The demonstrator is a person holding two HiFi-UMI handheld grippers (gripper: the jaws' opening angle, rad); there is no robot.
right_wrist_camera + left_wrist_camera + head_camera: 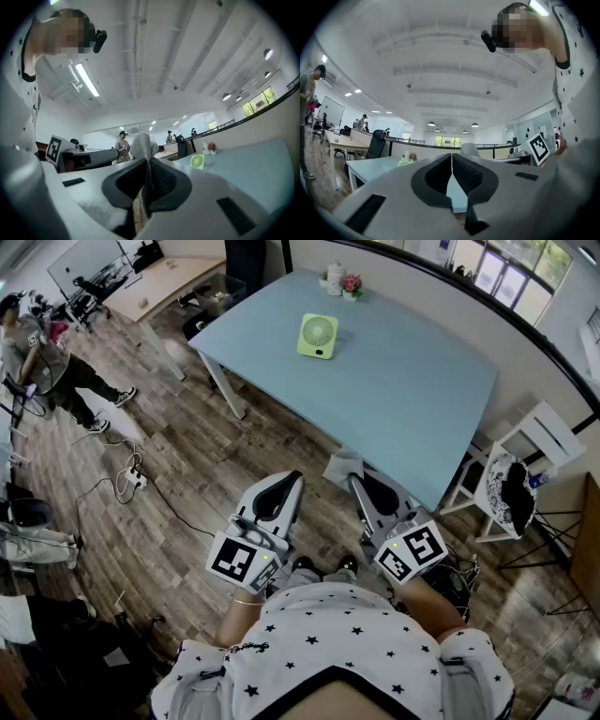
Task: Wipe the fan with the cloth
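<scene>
A small green fan [318, 336] stands upright on the pale blue table [403, 390], towards its far side. It shows small and distant in the right gripper view as the fan [198, 161] and the left gripper view as the fan [404, 163]. My right gripper [354, 478] is held near the table's front edge, shut on a grey cloth [341, 465]; the cloth [143, 146] sticks up past the jaws. My left gripper [284, 486] is beside it, over the floor, shut with nothing in it.
A white pot with pink flowers [352, 286] and a white jar [335, 277] stand at the table's far edge. A white chair [514, 474] with dark items stands to the right. A person [42, 362] stands at far left; cables [127, 479] lie on the wooden floor.
</scene>
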